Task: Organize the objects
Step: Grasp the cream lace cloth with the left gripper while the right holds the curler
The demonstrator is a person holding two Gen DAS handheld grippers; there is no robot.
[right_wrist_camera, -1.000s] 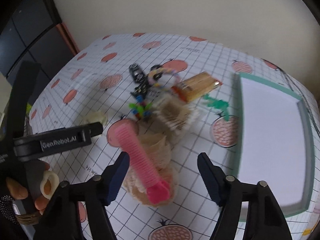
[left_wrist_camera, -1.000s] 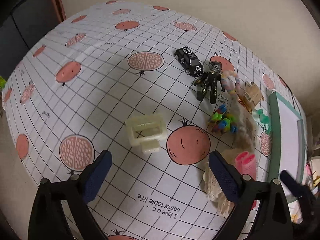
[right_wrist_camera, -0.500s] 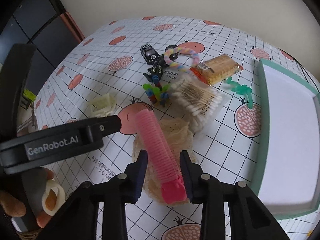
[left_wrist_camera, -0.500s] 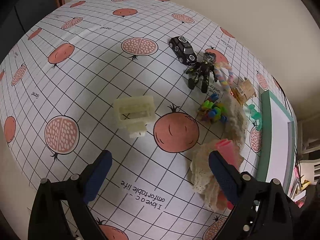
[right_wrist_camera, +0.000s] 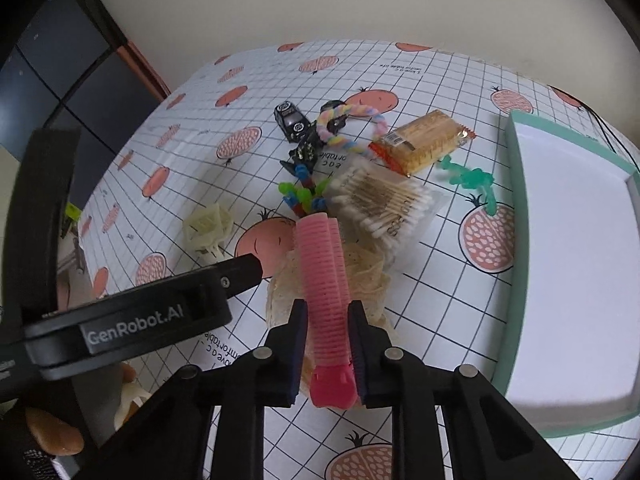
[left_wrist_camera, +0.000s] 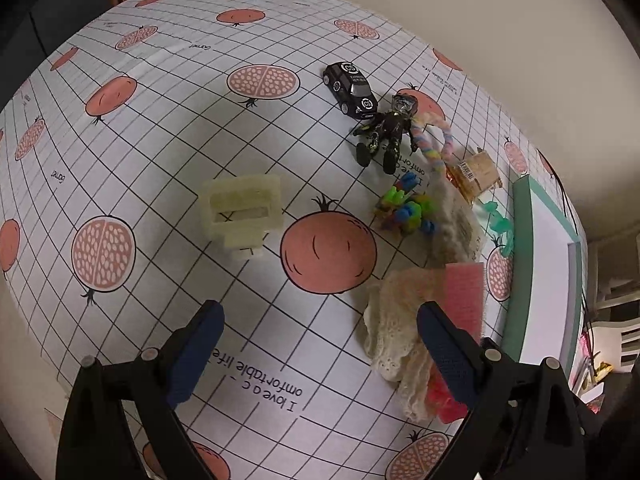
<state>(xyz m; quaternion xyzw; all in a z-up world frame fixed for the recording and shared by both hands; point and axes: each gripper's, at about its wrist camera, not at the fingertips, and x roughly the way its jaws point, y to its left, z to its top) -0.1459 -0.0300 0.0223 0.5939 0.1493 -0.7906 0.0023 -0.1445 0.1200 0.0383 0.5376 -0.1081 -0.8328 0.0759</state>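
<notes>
Both views are evenly but rather dimly lit, with a warm, soft indoor cast and no hard glare. The white grid-patterned tablecloth with pomegranate prints (left_wrist_camera: 168, 128) bulges strongly under fisheye distortion, its straight lines curving toward dark vignetted corners. Shadows are faint and diffuse; the pale cream plastic frame toy (left_wrist_camera: 242, 210) throws only a soft smudge. The mint-green rimmed white tray (right_wrist_camera: 520, 152) looks slightly smeared at the edge of the right view.
</notes>
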